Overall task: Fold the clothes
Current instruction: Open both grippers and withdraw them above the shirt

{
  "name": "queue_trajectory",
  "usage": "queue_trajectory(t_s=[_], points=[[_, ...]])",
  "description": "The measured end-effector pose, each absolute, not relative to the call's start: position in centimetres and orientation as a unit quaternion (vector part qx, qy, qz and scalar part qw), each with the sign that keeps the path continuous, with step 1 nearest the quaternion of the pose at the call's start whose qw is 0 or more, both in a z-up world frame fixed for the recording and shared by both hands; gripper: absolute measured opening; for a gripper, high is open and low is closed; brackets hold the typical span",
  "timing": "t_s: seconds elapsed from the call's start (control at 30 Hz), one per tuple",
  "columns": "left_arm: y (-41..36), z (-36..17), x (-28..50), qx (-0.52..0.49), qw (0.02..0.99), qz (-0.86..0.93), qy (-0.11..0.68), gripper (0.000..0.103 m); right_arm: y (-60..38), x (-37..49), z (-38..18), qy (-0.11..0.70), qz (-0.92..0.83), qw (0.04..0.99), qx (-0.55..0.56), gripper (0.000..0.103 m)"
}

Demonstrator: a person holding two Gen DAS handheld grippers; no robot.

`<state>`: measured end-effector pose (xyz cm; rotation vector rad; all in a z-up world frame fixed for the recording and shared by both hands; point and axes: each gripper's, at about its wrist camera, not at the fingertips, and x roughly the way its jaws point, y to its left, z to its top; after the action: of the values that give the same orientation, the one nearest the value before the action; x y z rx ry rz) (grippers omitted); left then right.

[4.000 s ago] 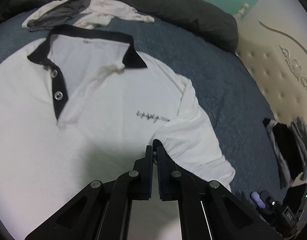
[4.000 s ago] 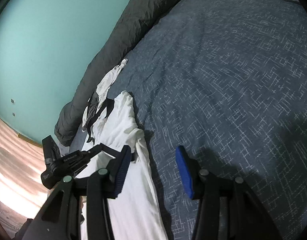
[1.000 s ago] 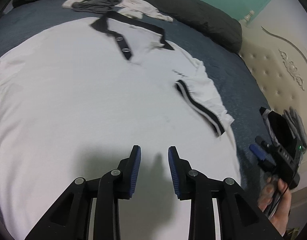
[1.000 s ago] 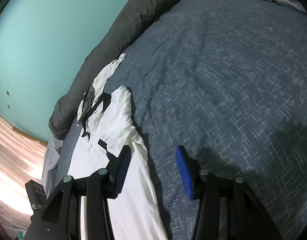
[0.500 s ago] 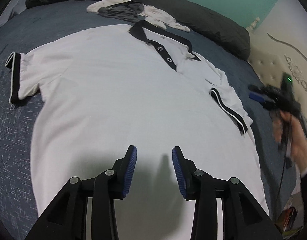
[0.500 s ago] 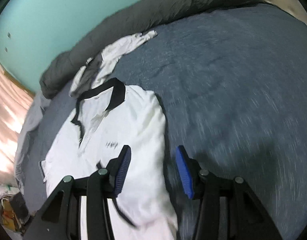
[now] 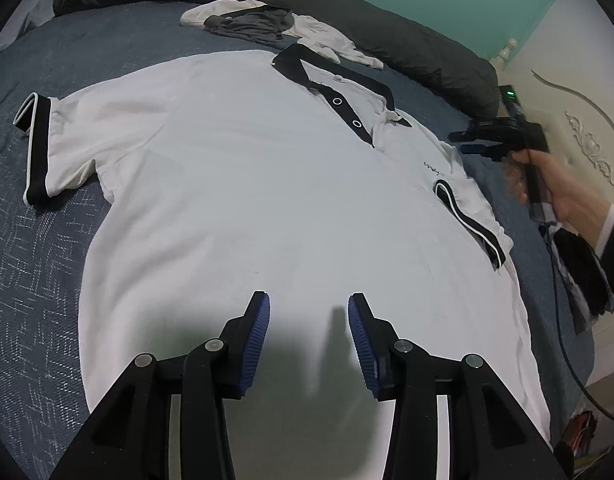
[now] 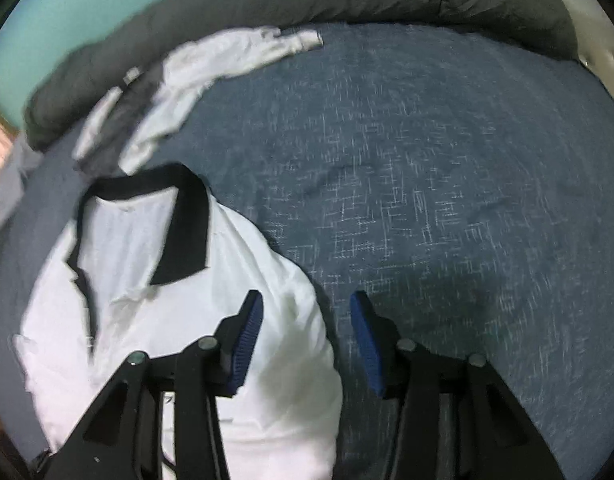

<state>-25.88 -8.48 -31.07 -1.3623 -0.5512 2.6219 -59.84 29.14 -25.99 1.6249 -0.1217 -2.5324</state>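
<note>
L wrist view: white polo shirt (image 7: pixel 267 184) lies flat, face up on bed (image 7: pixel 31 280), collar far, hem near; long axis runs away from left gripper (image 7: pixel 309 344). Jaws opening, nothing btwn, above lower body panel.

R wrist view: right gripper (image 8: pixel 305 340) straddles shirt's shoulder edge; jaws closing, cloth btwn, not yet pinched. R hand nearer the sleeve.
</note>
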Motion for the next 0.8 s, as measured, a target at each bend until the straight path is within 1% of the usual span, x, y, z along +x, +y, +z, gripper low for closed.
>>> queue_trajectory(t_s=[0.03,0.07,0.13,0.27,0.37,0.57,0.67,0.73,0.77,0.8], points=[[-8.4,-31.2,-25.9,-0.453,0.069,0.87,-0.182,0.045,28.7,-60.3,-26.5,-0.031,-0.834,0.061,0.548,0.031],[-8.4,-31.2,-25.8,-0.453,0.071,0.87,-0.183,0.046,28.3,-60.6,-26.9,-0.022,-0.829,0.061,0.555,0.022],[-8.4,-31.4,-25.7,-0.454,0.075,0.868,-0.186,0.046,27.8,-61.0,-27.2,-0.007,-0.831,0.049,0.555,0.011],[-8.7,-31.7,-25.4,-0.456,0.079,0.866,-0.191,0.047,27.8,-61.7,-27.6,0.007,-0.838,0.03,0.545,0.004],[-8.7,-31.7,-25.3,-0.455,0.079,0.867,-0.189,0.047,28.3,-62.2,-27.8,0.005,-0.843,0.009,0.538,0.003],[-8.5,-31.8,-25.0,-0.456,0.084,0.866,-0.187,0.047,29.3,-63.4,-28.2,-0.033,-0.846,-0.021,0.532,0.003],[-8.7,-31.8,-24.6,-0.456,0.083,0.866,-0.188,0.047,30.4,-63.7,-28.4,-0.076,-0.843,-0.028,0.532,0.003],[-8.7,-31.9,-24.5,-0.457,0.082,0.866,-0.187,0.047,30.8,-63.8,-28.5,-0.102,-0.841,-0.014,0.531,0.004],[-8.7,-31.9,-24.5,-0.458,0.082,0.866,-0.186,0.047,30.8,-63.9,-28.5,-0.104,-0.838,0.002,0.536,0.007],[-8.8,-32.0,-24.5,-0.458,0.082,0.865,-0.187,0.047,30.7,-63.8,-28.4,-0.102,-0.838,0.01,0.536,0.007]])
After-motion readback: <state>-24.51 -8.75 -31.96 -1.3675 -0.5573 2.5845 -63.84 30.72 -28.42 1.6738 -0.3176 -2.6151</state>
